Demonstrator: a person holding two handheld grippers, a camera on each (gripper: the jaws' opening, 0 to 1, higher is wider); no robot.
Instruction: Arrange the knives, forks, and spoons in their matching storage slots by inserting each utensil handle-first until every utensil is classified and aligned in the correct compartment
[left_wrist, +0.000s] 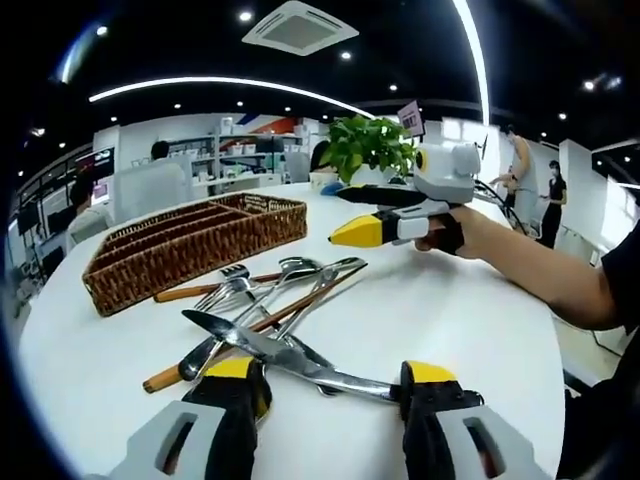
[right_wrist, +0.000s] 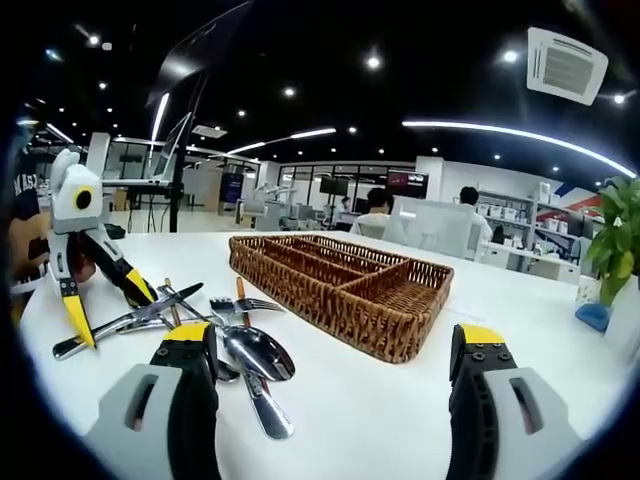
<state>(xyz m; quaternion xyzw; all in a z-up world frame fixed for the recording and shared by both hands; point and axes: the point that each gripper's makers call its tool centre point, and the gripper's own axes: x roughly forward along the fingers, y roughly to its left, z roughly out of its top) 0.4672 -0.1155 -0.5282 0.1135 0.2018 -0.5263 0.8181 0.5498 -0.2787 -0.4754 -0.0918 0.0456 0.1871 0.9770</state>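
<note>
A pile of knives, forks and spoons (left_wrist: 262, 312) lies on the white round table (left_wrist: 450, 310), some with wooden handles. My left gripper (left_wrist: 335, 388) is open, its jaws standing either side of a steel knife (left_wrist: 300, 362) at the near end of the pile. The woven basket (left_wrist: 190, 245) with long compartments sits behind the pile. My right gripper (left_wrist: 368, 215) hovers open above the table, right of the basket. In the right gripper view, my right gripper (right_wrist: 335, 350) is open with nothing between its fingers, facing the basket (right_wrist: 340, 280); spoons (right_wrist: 255, 355) and forks (right_wrist: 240, 304) lie left, beside the left gripper (right_wrist: 108, 305).
A potted green plant (left_wrist: 370, 150) stands at the far side of the table, past the basket. A small blue object (right_wrist: 592, 315) lies near the plant (right_wrist: 620, 235). People sit at desks and stand in the office behind. The table edge curves close on the right.
</note>
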